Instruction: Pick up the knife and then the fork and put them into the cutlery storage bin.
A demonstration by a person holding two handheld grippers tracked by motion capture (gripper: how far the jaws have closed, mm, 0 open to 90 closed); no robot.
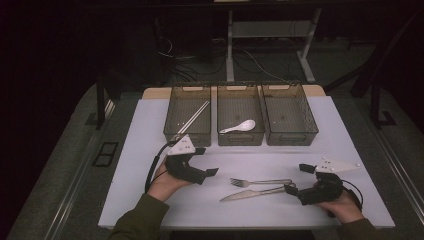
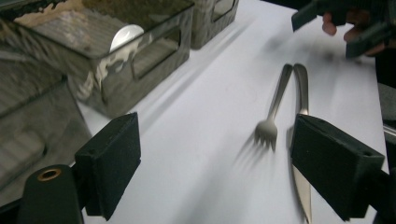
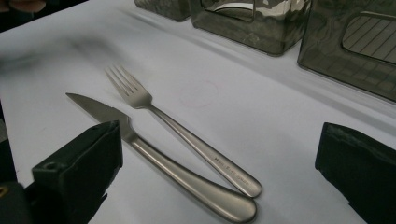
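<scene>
A steel fork (image 1: 260, 182) and a steel knife (image 1: 252, 194) lie side by side on the white table top (image 1: 150, 150), handles to the right. My left gripper (image 1: 206, 161) hovers left of them, open, with nothing between its pads. In the left gripper view the fork (image 2: 275, 105) and knife (image 2: 301, 88) lie ahead of the spread jaws (image 2: 215, 172). My right gripper (image 1: 298, 179) stands at the handle ends, open and empty. Its own view has the fork (image 3: 187, 140) and knife (image 3: 163, 161) between and beyond the pads (image 3: 222, 142).
Three smoky translucent bins stand in a row at the back. The left bin (image 1: 172, 112) holds thin metal rods (image 1: 195, 116), the middle bin (image 1: 219, 115) a white spoon (image 1: 240, 126), and the right bin (image 1: 314, 120) nothing. The table's front edge lies near both hands.
</scene>
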